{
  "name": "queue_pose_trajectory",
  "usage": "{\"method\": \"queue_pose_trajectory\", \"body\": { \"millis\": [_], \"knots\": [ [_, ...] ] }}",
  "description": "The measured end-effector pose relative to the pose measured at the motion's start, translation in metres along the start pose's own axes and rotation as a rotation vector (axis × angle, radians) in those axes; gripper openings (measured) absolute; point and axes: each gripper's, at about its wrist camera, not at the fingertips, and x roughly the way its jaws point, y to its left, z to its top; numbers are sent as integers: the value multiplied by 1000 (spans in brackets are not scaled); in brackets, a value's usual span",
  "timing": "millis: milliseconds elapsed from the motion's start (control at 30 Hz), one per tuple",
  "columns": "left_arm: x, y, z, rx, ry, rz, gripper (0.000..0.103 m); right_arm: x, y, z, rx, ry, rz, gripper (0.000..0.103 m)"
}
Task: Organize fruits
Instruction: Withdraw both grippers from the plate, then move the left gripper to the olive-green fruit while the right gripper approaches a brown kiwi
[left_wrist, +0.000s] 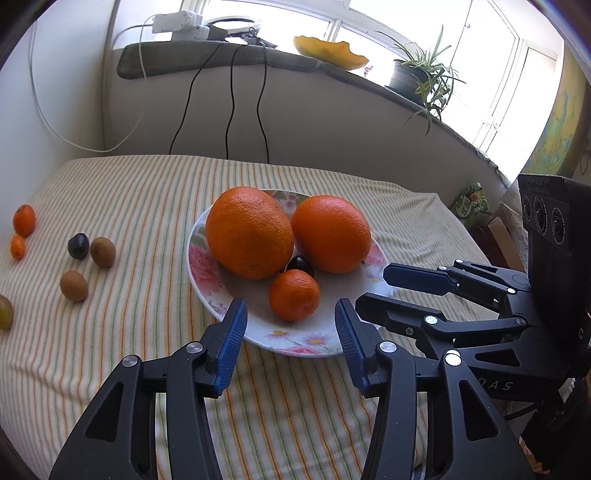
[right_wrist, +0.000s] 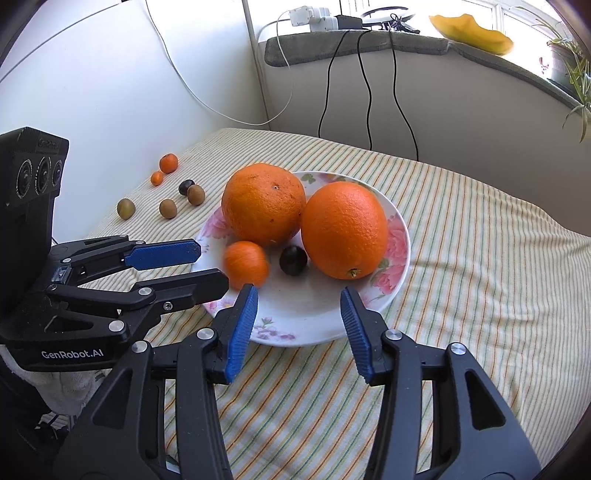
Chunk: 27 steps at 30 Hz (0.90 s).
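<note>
- Left gripper (left_wrist: 291, 325): jaws partly open, nothing between the blue pads; it hangs over the near rim of the plate, the mandarin just beyond its tips and not touched.
- Right gripper (right_wrist: 299, 317): jaws also partly open and empty, poised over the near rim of the plate from the other side; in the left wrist view it shows at the right edge, one finger reaching over the plate's rim.
- Plate (left_wrist: 303, 343): white with pink flowers, on the striped cloth (left_wrist: 129, 369) between the two grippers.
- Mandarin (left_wrist: 294, 294): at the plate's near side, slightly blurred in the right wrist view, close beside the left gripper's fingers.
- Dark plum (right_wrist: 293, 260): on the plate just beside the mandarin, in front of the two big fruits.
- Two oranges (left_wrist: 249, 232) (left_wrist: 331, 233): side by side at the back of the plate, touching or nearly so.
- Loose fruit on the cloth, well left of the plate: two kiwis (left_wrist: 74, 285) (left_wrist: 103, 252), a second dark plum (left_wrist: 78, 246) beside the farther kiwi, a greenish fruit (left_wrist: 5, 312) at the frame edge.
- Farther back by the wall: a second mandarin (left_wrist: 24, 220) and a tiny orange fruit (left_wrist: 17, 247).
- Sill behind: yellow dish (left_wrist: 330, 51), potted plant (left_wrist: 421, 77), black cables (left_wrist: 232, 107) hanging down.
</note>
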Motion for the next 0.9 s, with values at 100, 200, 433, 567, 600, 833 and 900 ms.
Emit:
{"method": "queue_pose_trajectory", "body": {
  "millis": [100, 200, 433, 567, 600, 833, 900],
  "knots": [
    [-1, 2, 0, 1, -8, 11, 51, -2, -3, 0, 8, -5, -9, 55],
    [-3, 3, -1, 1, -14, 18, 53, -4, -7, 0, 21, -10, -13, 57],
    [-12, 7, -2, 4, -40, 43, 65, -7, -8, 1, 20, -32, -48, 75],
    [-18, 10, -2, 5, -62, 64, 70, -9, -7, 3, 14, -45, -68, 79],
    [-19, 11, -1, 5, -66, 70, 71, -10, -7, 3, 15, -46, -69, 80],
    [-28, 19, 0, -8, -90, 94, 72, -11, -2, 10, 9, -63, -67, 84],
    [-31, 23, 0, -12, -96, 100, 72, -11, 0, 13, 4, -68, -60, 84]
  ]
}}
